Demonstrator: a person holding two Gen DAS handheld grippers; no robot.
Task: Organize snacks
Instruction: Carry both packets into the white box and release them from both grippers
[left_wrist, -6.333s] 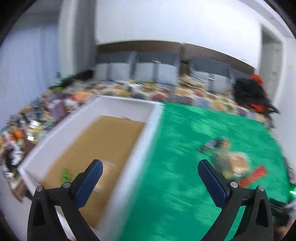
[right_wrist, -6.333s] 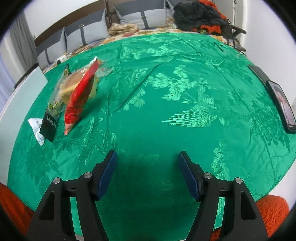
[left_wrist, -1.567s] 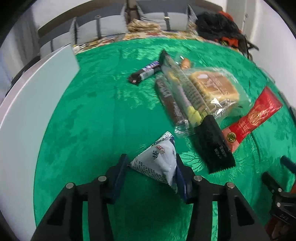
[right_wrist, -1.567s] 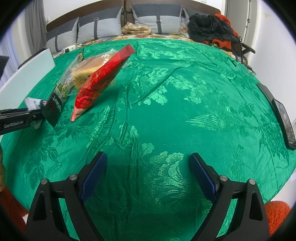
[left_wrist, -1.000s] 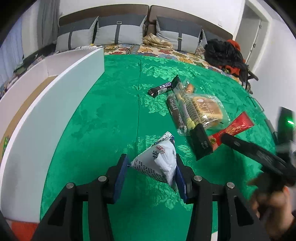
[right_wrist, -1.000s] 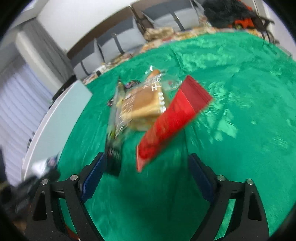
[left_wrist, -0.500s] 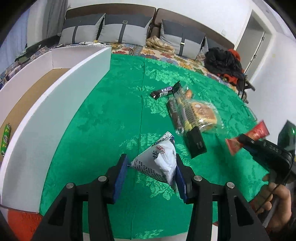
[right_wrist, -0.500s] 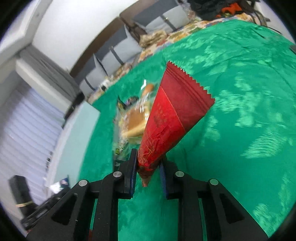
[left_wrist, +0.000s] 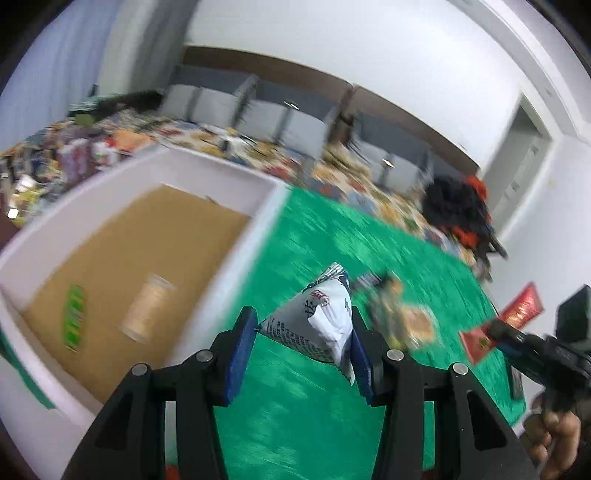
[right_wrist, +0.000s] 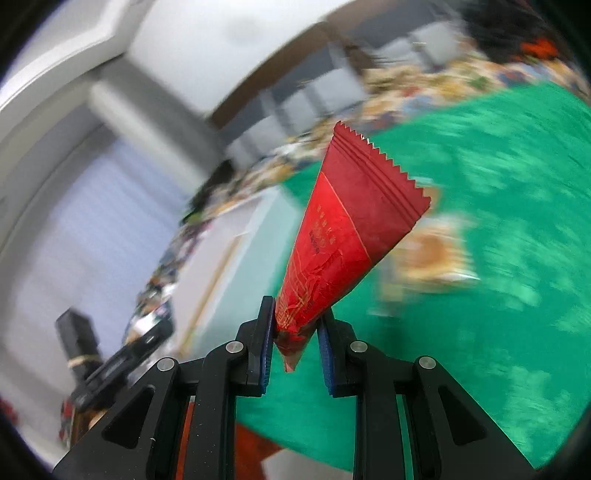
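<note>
My left gripper (left_wrist: 301, 334) is shut on a white and blue snack pouch (left_wrist: 317, 317), held in the air above the green cloth near the white box (left_wrist: 229, 269). The box has a brown floor with a green packet (left_wrist: 74, 317) and a pale round pack (left_wrist: 147, 310) in it. My right gripper (right_wrist: 297, 328) is shut on the lower end of a long red sachet (right_wrist: 347, 229), which sticks up and away from the fingers. In the left wrist view the red sachet (left_wrist: 506, 321) and the right gripper's black body show at the far right, with a hand below.
Blurred wrapped snacks (left_wrist: 402, 314) lie on the green cloth (left_wrist: 314, 424) right of the pouch; the bread pack (right_wrist: 428, 254) shows behind the sachet. Many packets cover the bed (left_wrist: 74, 155) behind the box. Grey cushions (left_wrist: 258, 110) and a black and orange bag (left_wrist: 458, 206) stand at the back.
Both grippers have risen and swung left toward the white box, each still carrying its snack. The box interior now fills the left of the left wrist view. Both views are blurred by motion.
</note>
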